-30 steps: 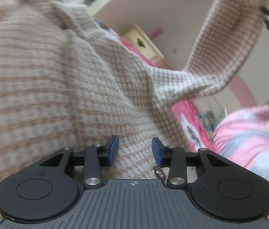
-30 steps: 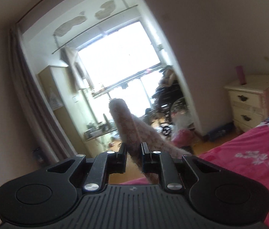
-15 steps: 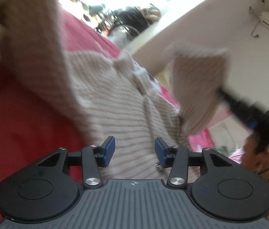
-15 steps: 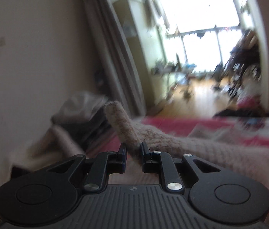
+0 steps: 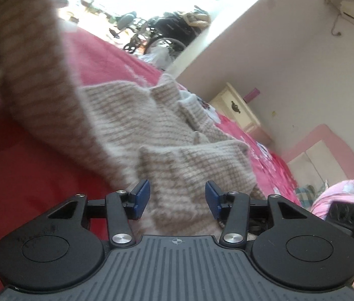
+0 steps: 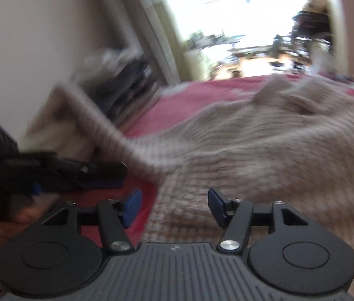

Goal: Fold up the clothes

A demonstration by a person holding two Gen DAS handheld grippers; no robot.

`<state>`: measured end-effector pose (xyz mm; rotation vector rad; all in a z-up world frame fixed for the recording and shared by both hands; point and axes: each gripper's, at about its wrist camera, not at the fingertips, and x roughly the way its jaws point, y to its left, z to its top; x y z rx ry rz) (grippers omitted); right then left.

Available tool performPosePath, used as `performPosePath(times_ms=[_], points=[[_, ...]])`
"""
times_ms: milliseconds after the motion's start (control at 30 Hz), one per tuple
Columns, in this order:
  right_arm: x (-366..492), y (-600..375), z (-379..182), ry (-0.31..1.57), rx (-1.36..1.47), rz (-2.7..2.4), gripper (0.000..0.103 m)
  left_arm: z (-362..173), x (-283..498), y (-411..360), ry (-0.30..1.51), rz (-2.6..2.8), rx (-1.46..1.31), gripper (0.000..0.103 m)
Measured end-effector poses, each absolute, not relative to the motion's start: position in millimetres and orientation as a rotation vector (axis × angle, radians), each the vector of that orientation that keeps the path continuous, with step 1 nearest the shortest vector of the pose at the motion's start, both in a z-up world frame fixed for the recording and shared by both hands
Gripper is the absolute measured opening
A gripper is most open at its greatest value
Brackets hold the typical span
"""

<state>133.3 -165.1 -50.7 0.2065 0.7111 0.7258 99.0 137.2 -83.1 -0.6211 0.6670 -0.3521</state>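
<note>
A beige striped knit sweater (image 5: 167,135) is spread over the red bedspread (image 5: 21,170), filling the middle of the left wrist view and running from 9 o'clock up to 1 o'clock. A folded flap of it (image 5: 192,165) is seen just beyond the left gripper (image 5: 177,197), whose blue pads (image 5: 141,195) are set about half apart with nothing pressed between them; the knit is only seen behind the gap. A blurred sleeve (image 5: 26,50) is seen hanging at 10 o'clock.

In the right wrist view the same sweater (image 6: 264,145) is seen lying from 12 to 4 o'clock on the bedspread (image 6: 177,100). The right gripper (image 6: 174,204) is being opened at this moment; its jaws are parted wide and no cloth is pinched, the knit lying under and beyond them. A sleeve (image 6: 96,115) is seen at 10 o'clock, too blurred for it to be told whether it is falling. The other gripper's dark body is seen at 9 o'clock.

The garment is judged to be light, soft and limp, with a loose waffle weave that would stretch and sag when lifted by one point. It would not slip easily from rubber pads, and nothing about it is fragile. A hold is best taken at a doubled edge, such as a hem, cuff or shoulder seam, with both grippers spaced along the same edge so that the fold is carried flat.
</note>
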Motion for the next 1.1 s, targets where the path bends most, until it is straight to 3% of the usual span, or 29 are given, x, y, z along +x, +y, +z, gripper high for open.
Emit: performPosePath(times_ms=[167,300,400,600,867,900,967,1000,1033,1100], points=[[121.6,-269.4,-64.4,0.66,0.626,0.395,0.061,-65.1,146.7,88.5,0.705,-0.399,-0.47,0.049],[112.8,-325.3,-71.2,0.599,0.668,0.182,0.053,-44.0,186.2,30.7,0.722,-0.453,-0.275,0.049],[119.6,-345.4,-67.3,0.583,0.543,0.088,0.047,-27.7,218.1,-21.0,0.695,-0.518,-0.121,0.054],[161.8,-350.0,-59.5,0.55,0.041,0.029,0.047,-23.0,301.7,-125.9,0.683,-0.637,0.084,0.061],[229.1,-321.7,-100.0,0.631,-0.348,0.189,0.045,-58.5,367.9,-243.7,0.768,-0.613,0.394,0.064],[234.9,-319.2,-104.1,0.635,-0.37,0.199,0.045,-63.6,371.9,-250.5,0.779,-0.608,0.427,0.061],[246.7,-317.7,-110.8,0.646,-0.386,0.207,0.045,-72.1,380.9,-258.4,0.808,-0.603,0.447,0.045],[249.7,-319.1,-112.6,0.652,-0.385,0.207,0.042,-74.9,385.3,-259.2,0.824,-0.603,0.436,0.027],[252.3,-321.1,-113.9,0.657,-0.376,0.206,0.026,-75.2,388.4,-255.8,0.84,-0.606,0.401,0.013],[253.1,-326.9,-113.9,0.662,-0.347,0.188,0.011,-71.4,389.4,-242.1,0.836,-0.608,0.303,0.01]])
